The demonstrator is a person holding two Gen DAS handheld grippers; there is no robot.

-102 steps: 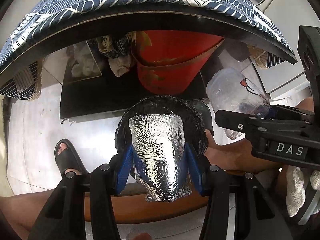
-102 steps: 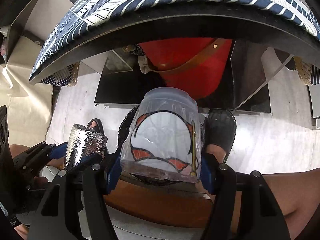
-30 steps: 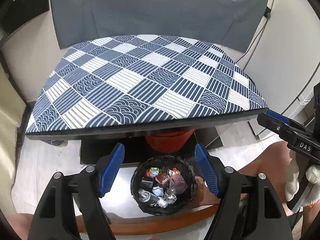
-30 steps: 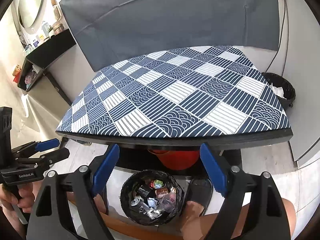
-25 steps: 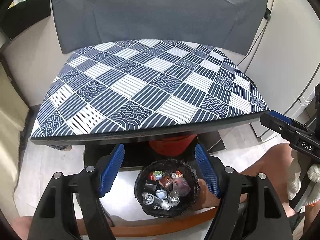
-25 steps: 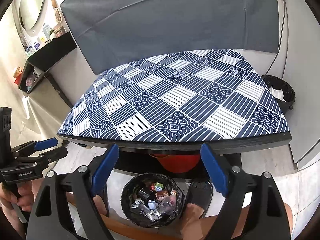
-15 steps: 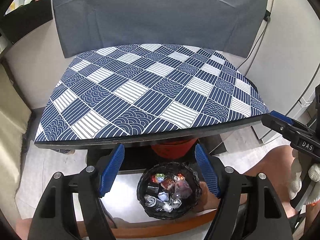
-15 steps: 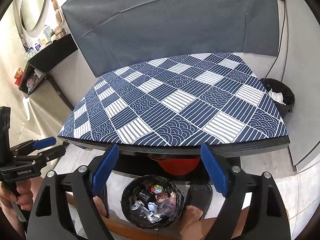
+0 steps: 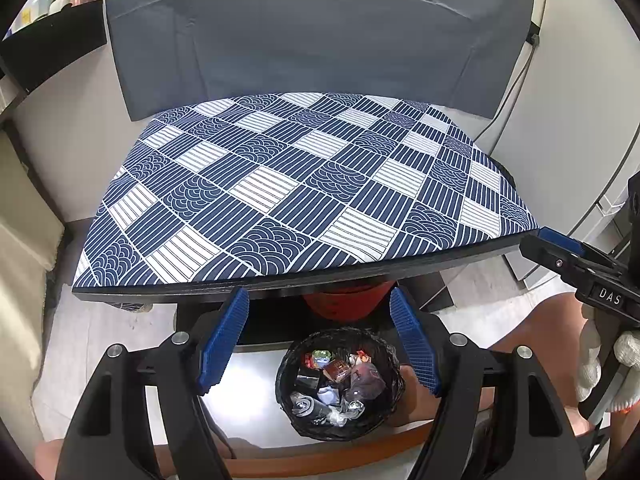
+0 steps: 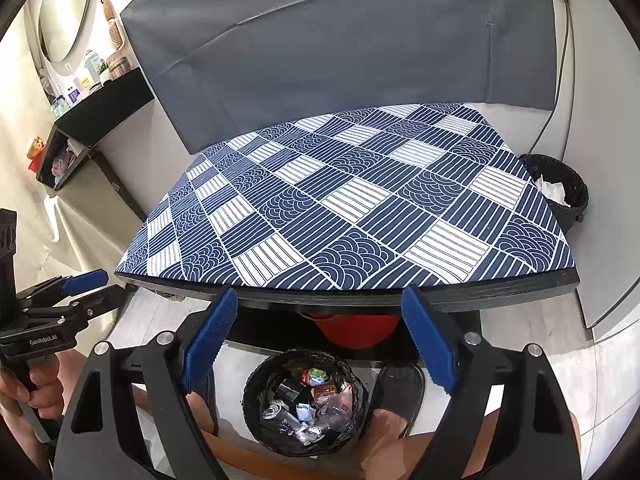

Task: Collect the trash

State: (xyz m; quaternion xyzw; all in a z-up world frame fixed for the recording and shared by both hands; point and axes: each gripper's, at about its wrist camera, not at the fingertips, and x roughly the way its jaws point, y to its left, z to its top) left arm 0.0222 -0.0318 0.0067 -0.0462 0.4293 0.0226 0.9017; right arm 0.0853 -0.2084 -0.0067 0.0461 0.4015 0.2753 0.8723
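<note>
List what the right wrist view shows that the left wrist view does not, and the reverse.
Only the right wrist view: a second black bin holding white paper beside the table's far right corner, a round mirror, and a bare hand holding the left gripper.

Only the left wrist view: a white-gloved hand holding the right gripper.

Both: the blue patterned tablecloth, the trash-filled black bin on the floor, the red bucket under the table, and open, empty jaws.
</note>
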